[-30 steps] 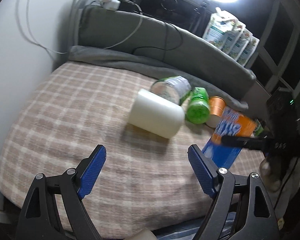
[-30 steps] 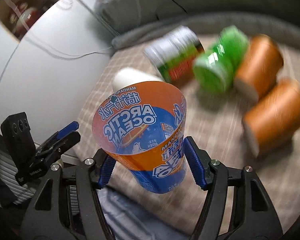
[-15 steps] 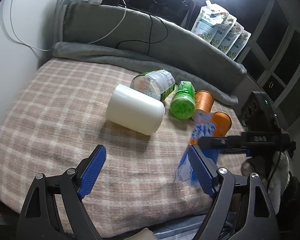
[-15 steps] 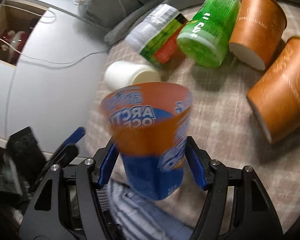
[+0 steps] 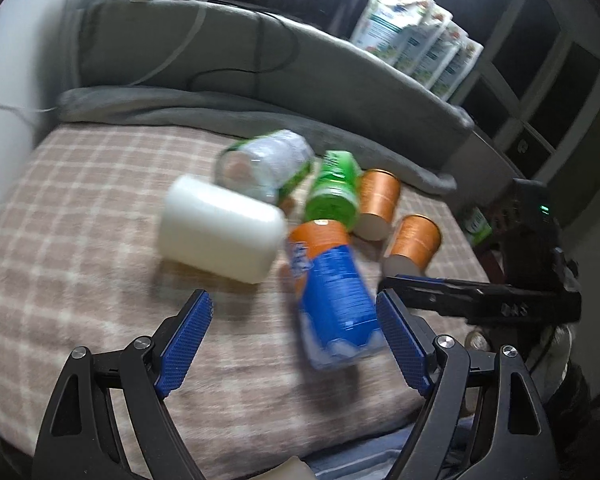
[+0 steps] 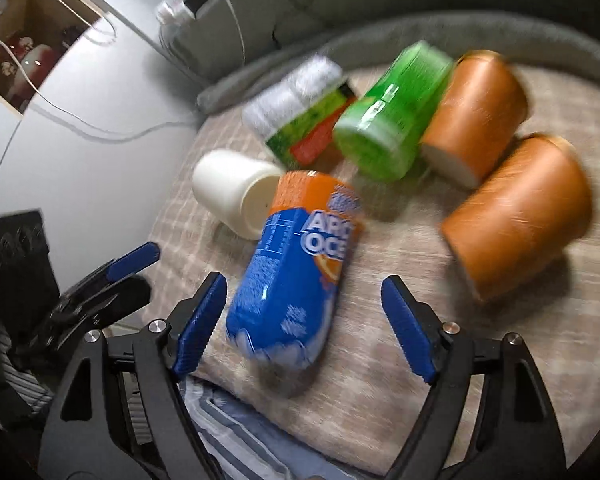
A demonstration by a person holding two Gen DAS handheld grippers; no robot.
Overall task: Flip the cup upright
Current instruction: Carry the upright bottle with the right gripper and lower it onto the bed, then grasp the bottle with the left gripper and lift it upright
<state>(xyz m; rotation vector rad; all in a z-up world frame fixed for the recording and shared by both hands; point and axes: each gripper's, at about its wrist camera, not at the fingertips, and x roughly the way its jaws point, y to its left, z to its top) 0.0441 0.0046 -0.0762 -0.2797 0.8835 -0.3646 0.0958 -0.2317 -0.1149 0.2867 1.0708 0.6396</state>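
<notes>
- blue-and-orange printed plastic cup [image 6: 296, 276] [image 5: 332, 292]: on the beige checked blanket [image 6: 420, 360] near its front edge, tilted, long axis running away from the grippers; blue end nearest them, orange end leaning toward the white cylindrical cup [image 6: 232, 196].
- right gripper [image 6: 304, 328]: jaws apart, either side of the cup, not clamping.
- left gripper [image 5: 292, 340]: jaws apart, empty.

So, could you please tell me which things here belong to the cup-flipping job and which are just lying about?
Job: blue-and-orange cup, right tongs.

Lying about: white cup, green cup, two orange cups, clear bottle, left tongs.
</notes>
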